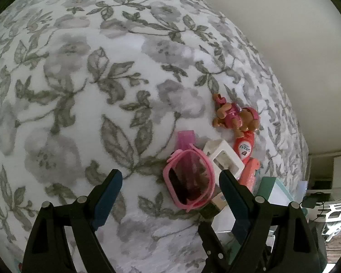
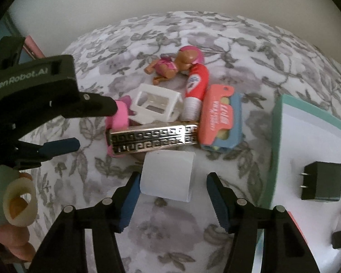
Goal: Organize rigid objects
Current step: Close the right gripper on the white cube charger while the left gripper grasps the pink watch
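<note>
Small items lie in a heap on a floral bedspread (image 1: 102,68). In the left wrist view, pink sunglasses (image 1: 188,179) rest between the fingers of my open left gripper (image 1: 170,175), close to the right finger and untouched. Behind them are a white plastic frame (image 1: 225,159), a toy dog (image 1: 234,116) and a red tube (image 1: 243,147). In the right wrist view, a white box (image 2: 168,175) sits between the fingers of my right gripper (image 2: 173,177); the left pad is at its edge, the right pad stands apart. A gold patterned bar (image 2: 152,140) lies just beyond.
A coral and blue pack (image 2: 220,120) lies right of the bar. A teal-rimmed white tray (image 2: 275,141) on the right holds a black plug (image 2: 320,182). The left gripper (image 2: 95,125) and a person's hand (image 2: 13,238) fill the left side. A pale wall rises behind the bed.
</note>
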A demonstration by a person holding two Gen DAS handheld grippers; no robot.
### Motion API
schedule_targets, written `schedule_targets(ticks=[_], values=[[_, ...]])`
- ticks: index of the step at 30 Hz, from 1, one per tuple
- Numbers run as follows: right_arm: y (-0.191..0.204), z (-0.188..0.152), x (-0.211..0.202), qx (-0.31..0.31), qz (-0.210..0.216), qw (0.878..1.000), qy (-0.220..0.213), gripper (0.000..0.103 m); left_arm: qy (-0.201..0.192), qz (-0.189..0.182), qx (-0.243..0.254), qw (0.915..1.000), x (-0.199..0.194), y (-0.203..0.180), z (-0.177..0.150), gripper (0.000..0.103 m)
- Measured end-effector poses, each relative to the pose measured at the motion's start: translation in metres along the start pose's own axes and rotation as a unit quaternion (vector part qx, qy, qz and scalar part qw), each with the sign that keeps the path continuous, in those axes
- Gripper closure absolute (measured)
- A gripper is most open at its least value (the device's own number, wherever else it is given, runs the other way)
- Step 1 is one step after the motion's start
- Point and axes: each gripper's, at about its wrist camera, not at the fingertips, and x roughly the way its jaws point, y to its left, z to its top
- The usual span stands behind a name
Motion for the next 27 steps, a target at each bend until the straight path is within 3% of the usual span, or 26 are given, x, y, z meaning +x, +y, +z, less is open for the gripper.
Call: schedule_targets(ticks=[5,9,12,19,27], values=[[-0.006,-0.001,-0.002,0.006,0.001,1.000,0.003,0.041,0.004,-0.002,0.008,1.0000,0.005,-0.007,-0.001,0.017],[-0.006,0.000,0.000,0.006,0.001,1.000,0.003,0.041,0.018,-0.012,0.009,0.9997,0.013,-0.011,-0.002,0.036],[-0.008,-0.001,-0.002,0.007,0.004,1.000,0.003,0.041,0.020,-0.041,0.005,0.9989,0.013,-0.009,-0.003,0.050],[-0.008,0.000,-0.001,0.009,0.004,1.000,0.003,0.041,0.018,-0.046,-0.008,0.9987,0.008,-0.004,-0.004,0.052],[-0.006,0.001,0.001,0.008,0.003,1.000,0.003,0.041,-0.008,-0.008,-0.041,0.9991,-0.013,0.021,0.002,0.052]])
